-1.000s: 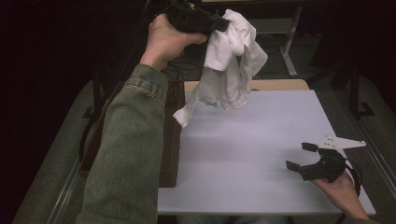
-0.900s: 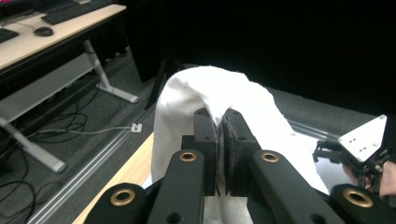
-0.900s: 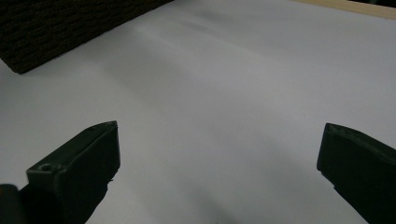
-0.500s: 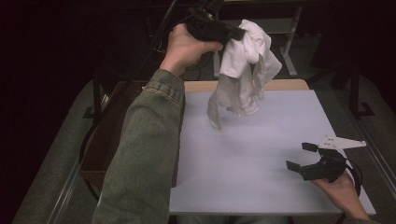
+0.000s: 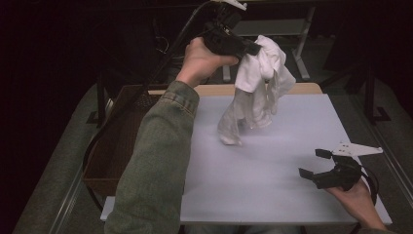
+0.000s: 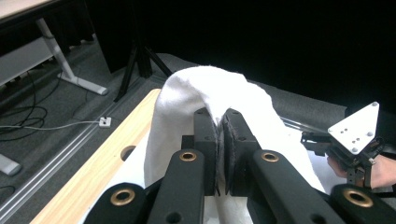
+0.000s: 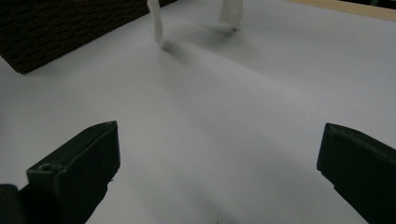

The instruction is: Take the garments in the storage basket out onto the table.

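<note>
- A white cloth [image 5: 257,90] hangs lengthwise from the left tongs [image 5: 251,48], clenched on its top fold high over the counter's [image 5: 272,195] far edge; its lowest tip is at or just above the surface.
- The right tongs [image 5: 311,163] rest near the front right corner, jaws spread wide, grasping nothing.
- A sleeve [image 5: 156,161] hides part of the brown basket [image 5: 114,151] at left.

Desk [image 5: 272,195]: pale grey-white top with a light wooden strip [image 5: 307,88] along its far edge. Dark woven basket [image 5: 114,151] at its left side. White cloth's [image 5: 229,134] lower end touches the top near the middle.
</note>
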The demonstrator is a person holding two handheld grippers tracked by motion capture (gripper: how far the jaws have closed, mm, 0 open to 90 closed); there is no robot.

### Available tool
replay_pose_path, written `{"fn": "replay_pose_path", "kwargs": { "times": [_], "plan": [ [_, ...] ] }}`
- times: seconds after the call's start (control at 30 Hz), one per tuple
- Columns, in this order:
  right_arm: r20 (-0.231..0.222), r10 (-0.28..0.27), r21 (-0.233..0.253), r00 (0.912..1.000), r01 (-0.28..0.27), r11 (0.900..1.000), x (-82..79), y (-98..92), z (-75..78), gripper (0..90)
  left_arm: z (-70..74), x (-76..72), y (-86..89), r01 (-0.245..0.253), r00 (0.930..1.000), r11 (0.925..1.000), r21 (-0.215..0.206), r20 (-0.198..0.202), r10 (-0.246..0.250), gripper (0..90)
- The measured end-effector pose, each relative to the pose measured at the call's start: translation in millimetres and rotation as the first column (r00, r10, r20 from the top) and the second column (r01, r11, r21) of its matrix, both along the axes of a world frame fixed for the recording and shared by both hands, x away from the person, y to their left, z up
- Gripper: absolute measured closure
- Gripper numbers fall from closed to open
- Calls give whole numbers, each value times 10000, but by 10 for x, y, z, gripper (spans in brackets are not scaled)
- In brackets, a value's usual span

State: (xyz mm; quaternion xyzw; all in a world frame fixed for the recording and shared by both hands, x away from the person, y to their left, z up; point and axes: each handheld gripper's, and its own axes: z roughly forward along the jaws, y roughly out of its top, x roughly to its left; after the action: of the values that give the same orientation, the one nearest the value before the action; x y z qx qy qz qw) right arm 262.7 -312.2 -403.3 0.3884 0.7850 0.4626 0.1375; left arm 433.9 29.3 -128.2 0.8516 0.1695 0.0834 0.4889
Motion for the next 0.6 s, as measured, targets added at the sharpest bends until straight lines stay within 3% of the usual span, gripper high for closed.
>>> {"fn": "replay_pose_path", "kwargs": {
  "times": [0.3, 0.6],
  "plan": [
    [-24, 17, -21, 10000, -18, 10000, 0, 2, -2, 0, -139, 27, -30, 84, 9998, 10000, 53, -185, -83, 846],
    [-39, 15, -33, 10000, -15, 10000, 0, 0, -4, 0, -409, 85, -57, 160, 9977, 9999, -38, -651, -162, 846]
  ]
}}
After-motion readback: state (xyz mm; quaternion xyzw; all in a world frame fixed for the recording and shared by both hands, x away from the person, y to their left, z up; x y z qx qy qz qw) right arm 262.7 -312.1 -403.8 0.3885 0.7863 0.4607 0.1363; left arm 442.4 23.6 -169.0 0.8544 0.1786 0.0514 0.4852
